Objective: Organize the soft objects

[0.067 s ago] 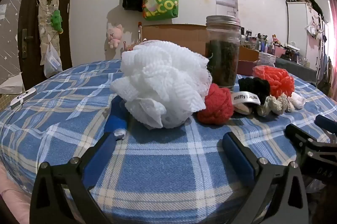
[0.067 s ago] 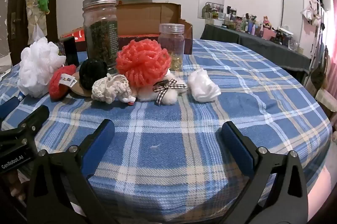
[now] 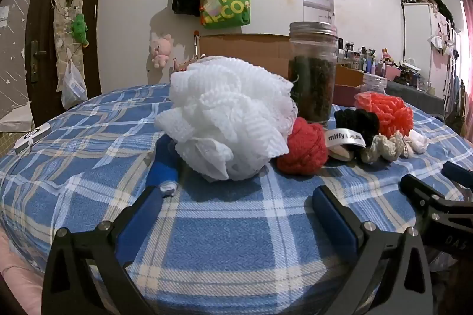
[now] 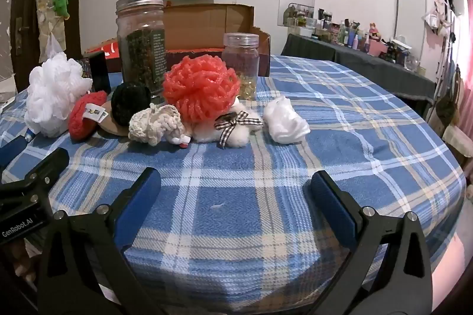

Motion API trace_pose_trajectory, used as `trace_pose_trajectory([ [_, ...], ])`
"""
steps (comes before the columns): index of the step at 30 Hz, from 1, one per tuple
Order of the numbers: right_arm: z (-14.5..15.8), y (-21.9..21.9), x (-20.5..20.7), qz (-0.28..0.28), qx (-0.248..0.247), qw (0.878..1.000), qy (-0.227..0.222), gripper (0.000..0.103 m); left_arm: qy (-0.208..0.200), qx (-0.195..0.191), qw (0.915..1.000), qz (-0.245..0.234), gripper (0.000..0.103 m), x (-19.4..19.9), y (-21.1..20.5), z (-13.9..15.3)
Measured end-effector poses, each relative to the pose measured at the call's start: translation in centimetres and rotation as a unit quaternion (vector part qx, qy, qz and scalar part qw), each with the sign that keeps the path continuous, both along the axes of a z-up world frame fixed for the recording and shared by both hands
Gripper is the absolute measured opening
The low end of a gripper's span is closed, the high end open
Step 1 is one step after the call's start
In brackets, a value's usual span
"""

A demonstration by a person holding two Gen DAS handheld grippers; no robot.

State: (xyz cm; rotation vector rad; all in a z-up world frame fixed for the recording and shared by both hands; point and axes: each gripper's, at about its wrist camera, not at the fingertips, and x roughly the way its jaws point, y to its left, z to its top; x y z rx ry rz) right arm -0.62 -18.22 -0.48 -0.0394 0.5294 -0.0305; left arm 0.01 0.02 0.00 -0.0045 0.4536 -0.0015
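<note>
The white mesh puff (image 3: 227, 116) sits on the tabletop (image 3: 88, 143) straight ahead of the left gripper (image 3: 239, 211), whose jaws stand wide apart and empty. The right gripper (image 4: 236, 196), equally spread, faces the orange puff (image 4: 201, 90) farther off.

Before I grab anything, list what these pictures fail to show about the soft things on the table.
- Left wrist view: the white mesh puff hides the left side of the red knitted ball and the table behind it.
- Right wrist view: the orange puff covers the top of the fluffy toy with the checked bow.
- Both views: the tag on the black knitted ball is only partly readable.
</note>
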Motion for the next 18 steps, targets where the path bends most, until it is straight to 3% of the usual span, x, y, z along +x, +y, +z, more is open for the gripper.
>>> trace_pose_trajectory([
  [18, -0.03, 0.03, -0.05, 0.001, -0.004, 1.000, -0.003, 0.103, -0.001, 0.000, 1.0000, 0.000, 0.103, -0.01, 0.00, 0.00],
])
